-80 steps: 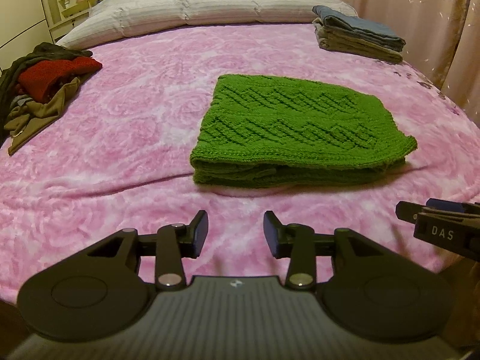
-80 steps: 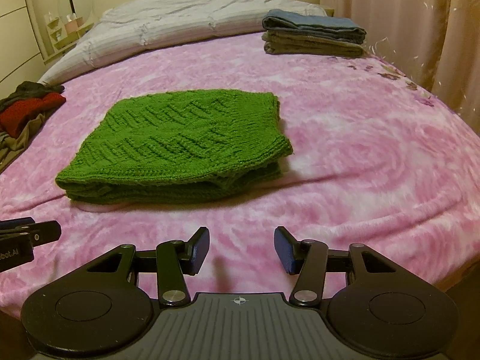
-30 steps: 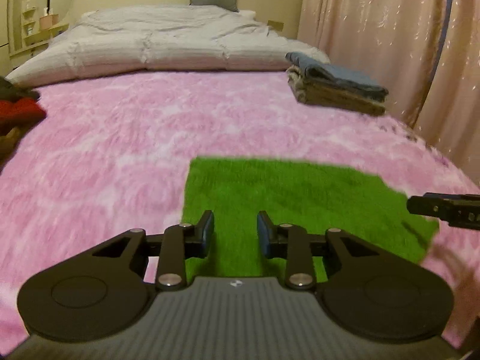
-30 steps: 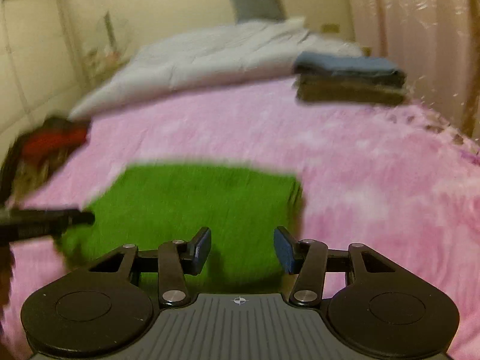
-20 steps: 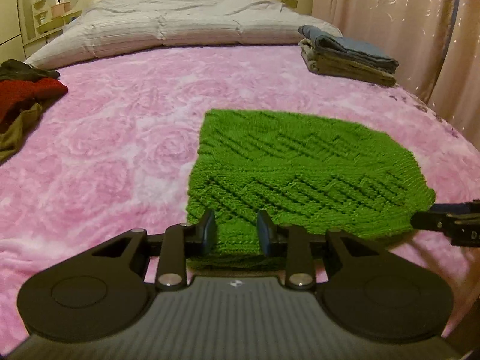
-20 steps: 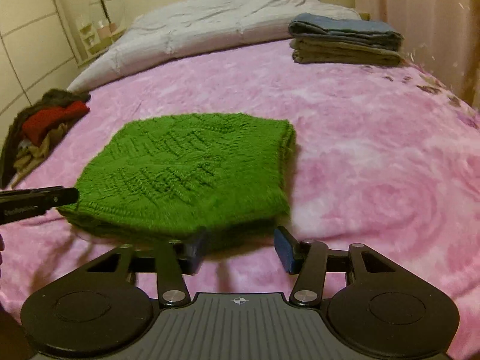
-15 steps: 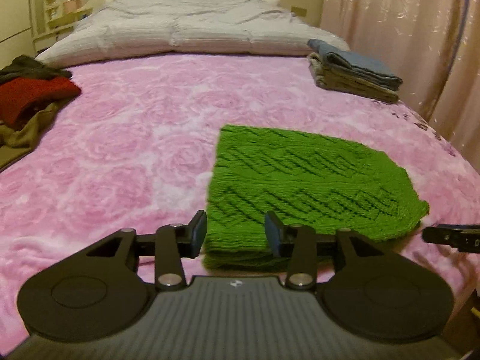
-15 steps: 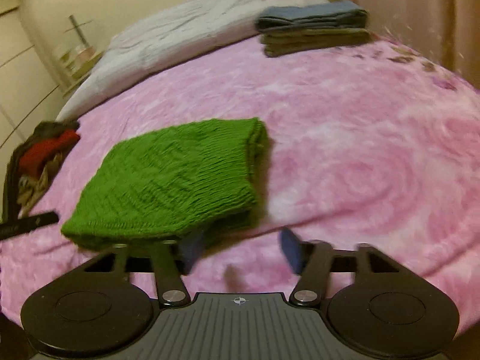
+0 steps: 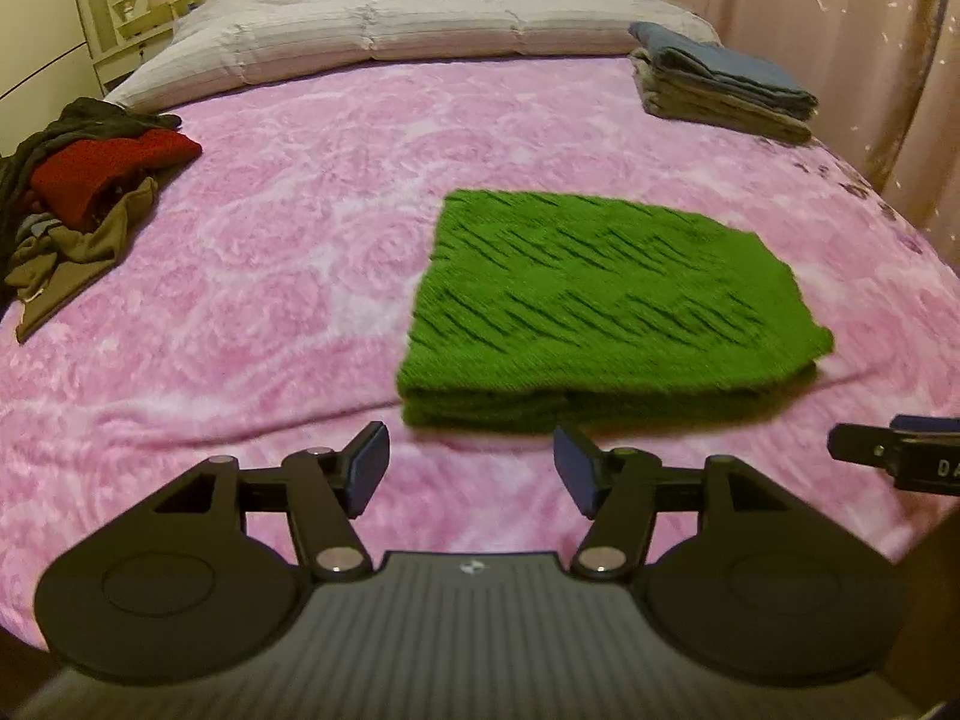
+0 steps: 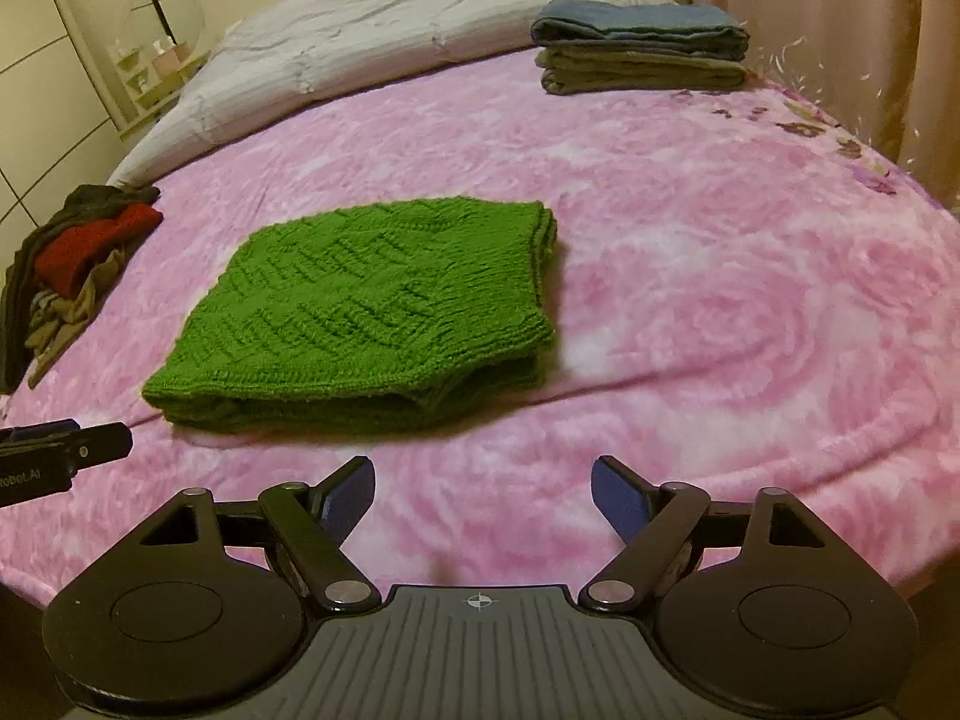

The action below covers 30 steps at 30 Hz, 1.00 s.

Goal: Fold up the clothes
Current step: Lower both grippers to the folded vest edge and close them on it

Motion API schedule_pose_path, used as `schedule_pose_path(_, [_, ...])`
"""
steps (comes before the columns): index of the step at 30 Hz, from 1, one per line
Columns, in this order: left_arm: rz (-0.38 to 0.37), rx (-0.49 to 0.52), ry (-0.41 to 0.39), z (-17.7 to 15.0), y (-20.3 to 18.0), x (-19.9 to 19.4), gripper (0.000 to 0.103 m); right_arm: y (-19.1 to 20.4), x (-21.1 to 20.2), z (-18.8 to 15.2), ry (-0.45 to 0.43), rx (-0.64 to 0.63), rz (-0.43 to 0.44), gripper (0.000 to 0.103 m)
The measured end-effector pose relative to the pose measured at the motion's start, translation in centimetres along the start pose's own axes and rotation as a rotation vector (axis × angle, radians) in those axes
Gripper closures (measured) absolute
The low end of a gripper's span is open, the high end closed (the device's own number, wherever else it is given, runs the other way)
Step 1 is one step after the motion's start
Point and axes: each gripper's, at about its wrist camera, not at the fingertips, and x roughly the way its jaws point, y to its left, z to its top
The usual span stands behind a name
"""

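Note:
A folded green knit sweater lies flat on the pink blanket; it also shows in the right wrist view. My left gripper is open and empty, just short of the sweater's near edge. My right gripper is open wide and empty, a little in front of the sweater's near right corner. The tip of the right gripper shows at the right edge of the left wrist view, and the left gripper's tip shows at the left edge of the right wrist view.
A heap of unfolded clothes, red, dark and olive, lies at the bed's left edge. A stack of folded blue and olive clothes sits at the far right. A grey duvet lies beyond. Curtains hang on the right.
Both grippers have let go of the sweater's near edge, opened wider and pulled back toward me. The sweater now rests flat on the blanket.

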Motion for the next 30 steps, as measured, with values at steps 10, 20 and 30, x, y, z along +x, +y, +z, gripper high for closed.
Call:
schedule_pose_path(10, [-0.006, 0.011, 0.007, -0.2, -0.6, 0.6, 0.044, 0.3, 0.4, -0.6, 0.025, 0.007, -0.009, 0.017])
schedule_pose_path(20, [-0.028, 0.012, 0.028, -0.3, -0.6, 2.1, 0.044, -0.5, 1.9, -0.7, 0.048, 0.030, -0.005, 0.017])
schedule_pose_path(30, [-0.223, -0.092, -0.131, 1.7, 5.4, 1.4, 0.048, -5.1, 0.9, 0.8, -0.055, 0.199, 0.275, 0.017])
